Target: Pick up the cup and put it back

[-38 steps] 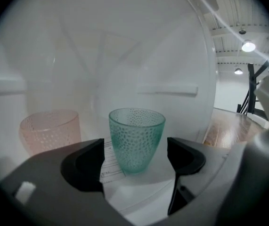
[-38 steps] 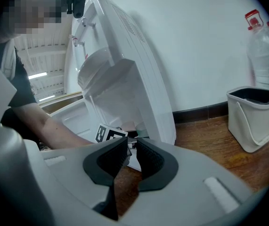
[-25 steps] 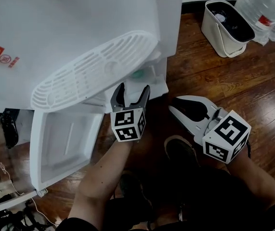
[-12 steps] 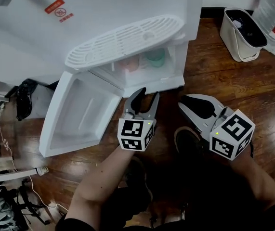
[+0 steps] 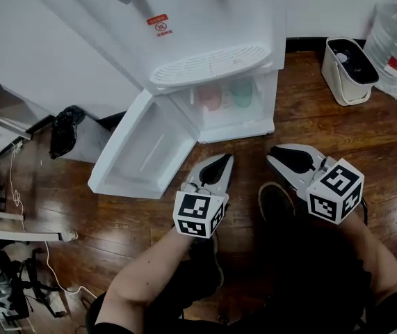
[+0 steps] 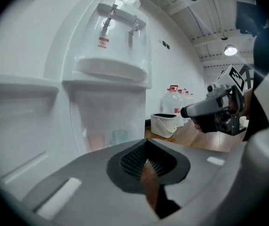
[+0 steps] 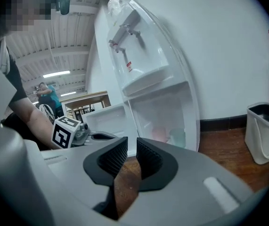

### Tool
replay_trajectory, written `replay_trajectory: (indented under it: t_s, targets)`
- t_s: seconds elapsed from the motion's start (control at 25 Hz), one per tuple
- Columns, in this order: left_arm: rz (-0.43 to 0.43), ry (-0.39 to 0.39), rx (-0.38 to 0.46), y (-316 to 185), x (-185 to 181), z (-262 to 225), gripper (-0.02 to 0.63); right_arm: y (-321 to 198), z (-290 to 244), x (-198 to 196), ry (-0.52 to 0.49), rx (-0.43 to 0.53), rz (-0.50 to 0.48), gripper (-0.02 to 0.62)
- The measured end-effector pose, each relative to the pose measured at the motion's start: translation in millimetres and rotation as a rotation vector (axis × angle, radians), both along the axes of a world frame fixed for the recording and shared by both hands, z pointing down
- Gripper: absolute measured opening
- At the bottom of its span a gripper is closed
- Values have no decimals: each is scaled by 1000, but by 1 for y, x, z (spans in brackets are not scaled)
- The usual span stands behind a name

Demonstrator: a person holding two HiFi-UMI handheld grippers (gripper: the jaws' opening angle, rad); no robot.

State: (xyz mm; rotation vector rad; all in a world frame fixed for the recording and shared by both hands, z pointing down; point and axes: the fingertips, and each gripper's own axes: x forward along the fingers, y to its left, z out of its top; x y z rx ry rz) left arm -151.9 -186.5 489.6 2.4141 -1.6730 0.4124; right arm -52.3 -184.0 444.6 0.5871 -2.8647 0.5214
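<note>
The water dispenser's (image 5: pixel 205 19) white door (image 5: pixel 142 148) hangs open. The left gripper (image 5: pixel 224 160) has just been closing and its tips meet on nothing. A pink cup (image 5: pixel 210 97) and a green cup (image 5: pixel 241 91) sit side by side inside. The right gripper (image 5: pixel 273 152) is empty, its jaws a tiny bit apart.

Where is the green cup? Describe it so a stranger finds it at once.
Find the white water dispenser by the wall; under its slotted drip tray a compartment stands with its door open. Two cups sit side by side inside: the green cup is the right one in the head view, beside a pink cup.
</note>
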Motion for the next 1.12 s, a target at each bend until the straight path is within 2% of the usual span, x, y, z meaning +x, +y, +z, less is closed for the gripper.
replay_trajectory:
  t_s: [0.2,0.32,0.4,0.52,0.6,0.68,0.8,0.92,1.04,1.12]
  targets:
    - [48,-11,44,32,8,-47,127,9,-40,20,22,58,29,60]
    - [148,-29,14,55,15,-71,127,7,-80,31,22,109,48,58]
    - [220,-72,-10,71,16,-88,124,7,-111,34,32,152,49,58]
    - [254,-133,11,88,8,-126,111,16,-153,35,33,194,34,54]
    - [253,-149,35,96,2,-159,74,21,-177,36,21,207,33,52]
    - [264,-174,64,101,0,-193,3,24,-199,37,4,216,42,50]
    - [287,-191,130,118,6,-242,1,35,-233,35,-5,258,32,48]
    - [269,-119,178,136,15,-284,1,50,-267,32,-21,310,22,44]
    - [256,18,200,152,28,-323,1,64,-291,28,-54,301,5,40]
    - [261,73,227,165,37,-347,1,72,-297,25,-56,286,-8,26]
